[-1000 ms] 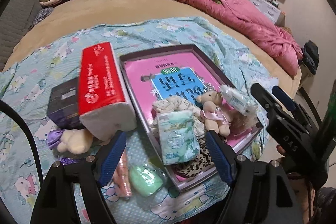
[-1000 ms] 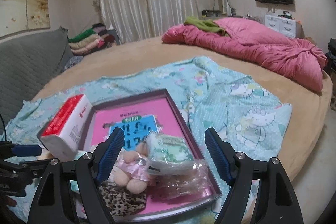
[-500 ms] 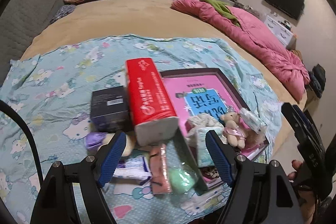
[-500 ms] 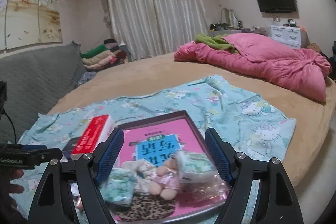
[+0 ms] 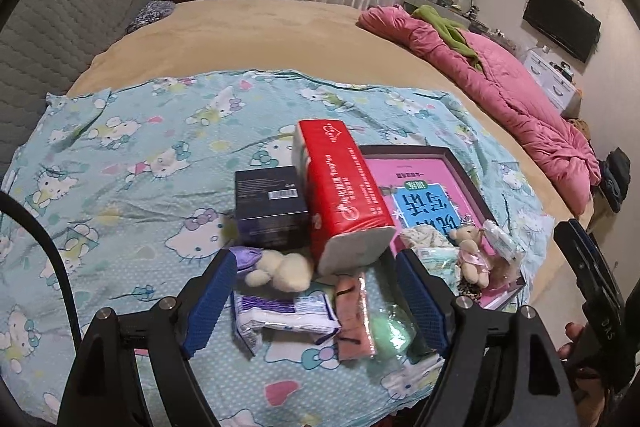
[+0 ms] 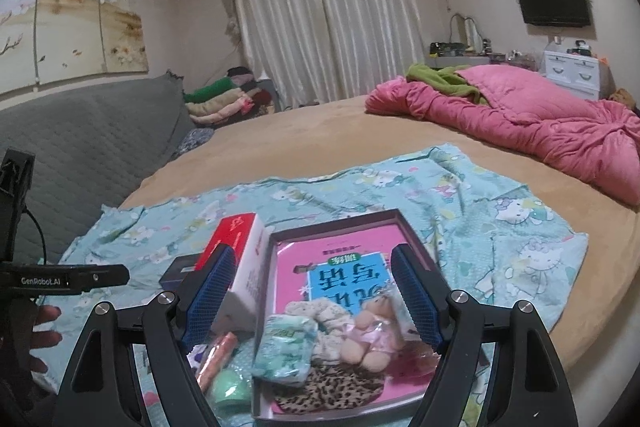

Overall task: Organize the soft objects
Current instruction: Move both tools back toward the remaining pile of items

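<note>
On cartoon sheet [image 5: 120,155]: one tissue pack [image 5: 344,195]; two plush bears [image 5: 280,269] [image 5: 472,251]; both grippers' [image 5: 316,301] [image 6: 316,291] fingers wide, empty

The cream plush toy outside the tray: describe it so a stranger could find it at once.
On the blue cartoon-print sheet, find the upright red tissue pack left of the framed tray. The cream plush toy lies at the pack's near end, before the dark box. Unlike the tray's pink-dressed bear, it wears purple.

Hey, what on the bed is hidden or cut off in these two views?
- Leopard-print cloth: right wrist view, lies partly under the tissue pack and teddy bear.
- Green soft item: left wrist view, partly behind the left gripper finger.
- Dark box: right wrist view, mostly behind the right gripper finger.
</note>
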The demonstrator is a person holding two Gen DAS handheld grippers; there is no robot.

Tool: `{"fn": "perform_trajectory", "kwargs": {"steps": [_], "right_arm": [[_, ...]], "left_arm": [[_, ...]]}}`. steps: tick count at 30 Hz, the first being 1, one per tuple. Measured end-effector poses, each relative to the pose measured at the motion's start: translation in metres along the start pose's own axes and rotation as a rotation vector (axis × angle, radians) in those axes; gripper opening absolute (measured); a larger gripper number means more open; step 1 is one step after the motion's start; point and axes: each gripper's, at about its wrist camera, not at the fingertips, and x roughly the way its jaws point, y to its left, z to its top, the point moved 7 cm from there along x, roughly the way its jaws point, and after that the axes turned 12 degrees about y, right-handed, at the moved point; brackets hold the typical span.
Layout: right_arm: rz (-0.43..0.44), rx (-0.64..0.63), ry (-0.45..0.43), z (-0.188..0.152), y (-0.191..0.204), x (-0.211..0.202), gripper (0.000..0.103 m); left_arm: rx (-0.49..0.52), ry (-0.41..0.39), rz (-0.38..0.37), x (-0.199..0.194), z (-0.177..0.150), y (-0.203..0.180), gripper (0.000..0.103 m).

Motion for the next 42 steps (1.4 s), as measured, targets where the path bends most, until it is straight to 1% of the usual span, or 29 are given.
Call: {"fn": "perform_trajectory", "kwargs": {"steps": [9,14,17,19,23,31,35,40,42], "right_arm": [[0.007,-0.055,0.022,-0.003,0.026,0.001,0.081],[0.016,-0.086,0.034,-0.005,0.04,0.002,0.081],[0.02,-0.104,0.046,-0.007,0.048,0.005,0.081],[0.022,-0.12,0.054,-0.009,0.054,0.007,0.081],[0.027,-0.146,0.066,-0.013,0.064,0.01,0.081],[0.041,-0.195,0.113,-0.025,0.081,0.025,0.081],[0.043,-0.207,0.135,-0.031,0.085,0.033,0.081],[0.047,-0.245,0.16,-0.039,0.096,0.041,0.081],[0.053,-0.266,0.17,-0.044,0.102,0.045,0.081]], "left_arm": [[-0.016,0.002,-0.002,-0.001,-0.007,0.019,0.081],[0.003,0.029,-0.011,0.003,-0.012,0.024,0.081],[0.01,0.026,0.006,0.005,-0.014,0.028,0.081],[0.007,0.028,0.002,0.006,-0.015,0.031,0.081],[-0.012,0.037,-0.02,0.011,-0.017,0.042,0.081],[-0.072,0.056,-0.008,0.026,-0.021,0.076,0.081],[-0.09,0.069,-0.021,0.034,-0.024,0.087,0.081],[-0.116,0.095,-0.009,0.048,-0.03,0.097,0.081],[-0.109,0.097,-0.01,0.051,-0.03,0.097,0.081]]}}
